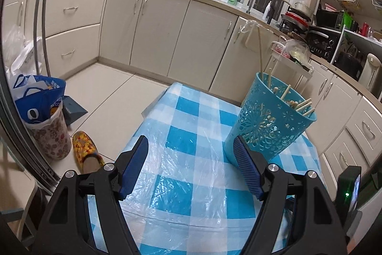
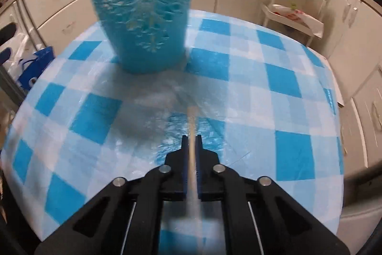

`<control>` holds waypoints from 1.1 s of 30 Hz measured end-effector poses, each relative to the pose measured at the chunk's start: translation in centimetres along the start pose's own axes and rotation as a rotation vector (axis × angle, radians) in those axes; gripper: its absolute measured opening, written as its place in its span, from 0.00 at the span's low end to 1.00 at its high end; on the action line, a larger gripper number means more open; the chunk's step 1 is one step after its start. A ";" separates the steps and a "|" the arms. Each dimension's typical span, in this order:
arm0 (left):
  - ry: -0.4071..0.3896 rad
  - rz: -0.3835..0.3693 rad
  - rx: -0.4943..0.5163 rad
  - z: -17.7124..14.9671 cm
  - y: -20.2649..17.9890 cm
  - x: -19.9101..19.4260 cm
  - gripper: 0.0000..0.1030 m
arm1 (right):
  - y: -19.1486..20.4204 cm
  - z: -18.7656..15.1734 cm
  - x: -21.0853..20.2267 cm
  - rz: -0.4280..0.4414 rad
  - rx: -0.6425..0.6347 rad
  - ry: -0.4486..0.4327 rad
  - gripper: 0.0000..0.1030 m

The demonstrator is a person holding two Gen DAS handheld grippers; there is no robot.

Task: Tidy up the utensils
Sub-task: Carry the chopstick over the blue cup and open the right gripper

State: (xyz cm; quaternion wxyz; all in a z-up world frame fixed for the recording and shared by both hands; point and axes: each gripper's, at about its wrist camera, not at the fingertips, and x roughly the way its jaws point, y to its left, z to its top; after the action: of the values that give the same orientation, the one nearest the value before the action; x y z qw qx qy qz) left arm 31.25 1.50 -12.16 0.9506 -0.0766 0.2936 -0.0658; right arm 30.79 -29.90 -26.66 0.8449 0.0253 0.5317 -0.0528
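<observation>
A blue cut-out utensil holder [image 1: 269, 121] stands on the blue checked tablecloth [image 1: 191, 135] with several pale chopsticks [image 1: 300, 104] sticking out of its top. My left gripper [image 1: 191, 147] is open and empty, its right finger just in front of the holder's base. In the right wrist view the holder [image 2: 145, 13] stands ahead at upper centre. My right gripper [image 2: 191, 138] is shut on a single pale chopstick [image 2: 192, 126], which points forward over the cloth toward the holder. The view is motion-blurred.
The table edge [image 1: 152, 106] drops to a tiled floor with a slipper [image 1: 86, 149], a patterned bin [image 1: 50, 135] and blue bags [image 1: 35, 97]. Cabinets [image 1: 167, 35] line the back. A white trolley [image 2: 293, 16] stands beyond the table's far right.
</observation>
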 end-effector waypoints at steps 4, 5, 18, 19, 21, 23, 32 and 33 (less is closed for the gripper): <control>0.012 0.010 -0.015 -0.1 0.6 0.2 0.68 | -2.3 1.0 -4.7 0.180 0.149 -0.116 0.06; 0.015 0.012 -0.017 -0.2 0.7 0.2 0.68 | -2.8 2.0 -6.8 0.223 0.175 -0.183 0.06; 0.012 0.000 -0.050 -0.3 1.0 -0.5 0.68 | -2.3 16.3 -16.9 0.363 0.250 -0.717 0.06; 0.008 0.001 -0.053 -0.2 1.2 -0.7 0.68 | -2.4 16.0 -16.7 0.377 0.267 -0.715 0.06; -0.002 0.013 -0.053 -0.4 1.8 -0.8 0.68 | -2.9 14.9 -16.2 0.361 0.274 -0.711 0.06; 0.008 0.025 -0.056 -0.6 2.4 -0.4 0.69 | -3.4 14.5 -15.1 0.362 0.296 -0.688 0.06; 0.039 0.009 -0.064 -1.6 1.7 0.5 0.69 | -1.1 18.1 -15.9 0.376 0.285 -0.842 0.06; 0.039 0.006 -0.059 -1.6 1.5 0.5 0.69 | -0.5 18.3 -15.6 0.360 0.272 -0.851 0.06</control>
State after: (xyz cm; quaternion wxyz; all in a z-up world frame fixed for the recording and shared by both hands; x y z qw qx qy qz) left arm 30.84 2.71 -14.03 0.9422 -0.1026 0.3141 -0.0558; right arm 40.46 -31.24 -4.62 0.9722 0.2032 0.1144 0.0197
